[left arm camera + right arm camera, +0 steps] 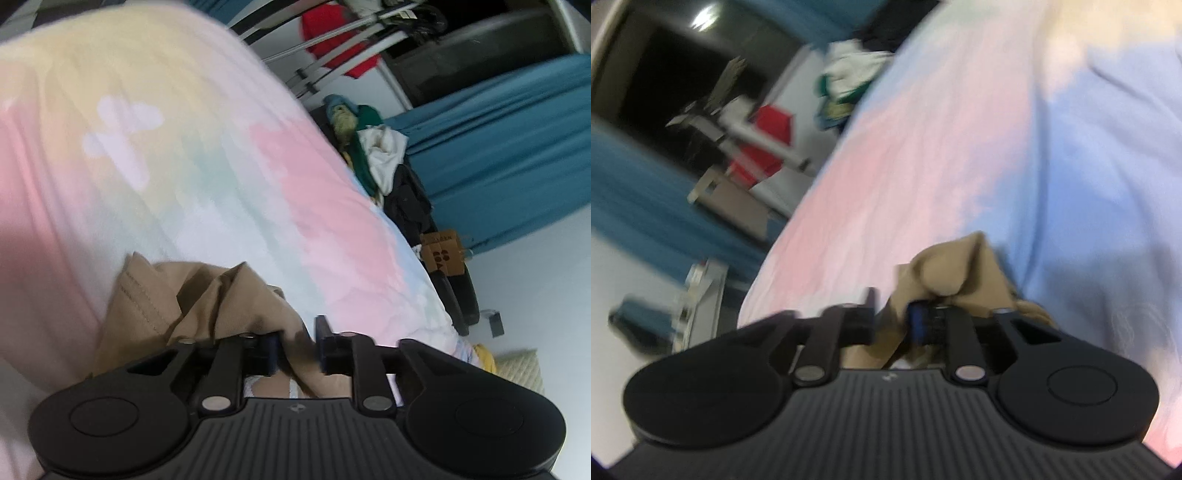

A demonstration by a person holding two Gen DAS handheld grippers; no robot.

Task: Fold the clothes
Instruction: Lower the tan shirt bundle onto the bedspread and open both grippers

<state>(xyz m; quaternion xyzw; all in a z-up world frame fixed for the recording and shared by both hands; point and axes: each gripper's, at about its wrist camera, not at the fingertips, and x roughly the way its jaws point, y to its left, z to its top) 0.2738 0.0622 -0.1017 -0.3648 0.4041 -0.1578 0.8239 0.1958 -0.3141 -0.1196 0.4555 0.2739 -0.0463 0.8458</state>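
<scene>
The bed [177, 155], under a pastel sheet w/ pink, yellow, pale blue and white patches, fills most of the view ahead of both tools.

Beyond the left tool, to its right and past the bed edge, hang teal curtains [509, 147]. A heap of clothes [373, 155] (green, white, black) sits between the bed edge and the curtains, w/ a red garment [332, 40] on a rack further off. A small cardboard box [443, 254] is just below the heap.

The tan garment [192, 306] lies bunched on the sheet right at the tool tips. In the left wrist view most of it sits ahead and to the left of the left tool [297, 343]; a fold runs back between the two fingers. The jaws stand apart w/ a gap beside the cloth, so released, not clenched.

Right wrist view is blurred. A lump of the tan garment [953, 269] rises just ahead of the right tool [892, 317] and drapes over its right finger; some cloth is between the fingers. Jaws look parted, not pinching.
</scene>
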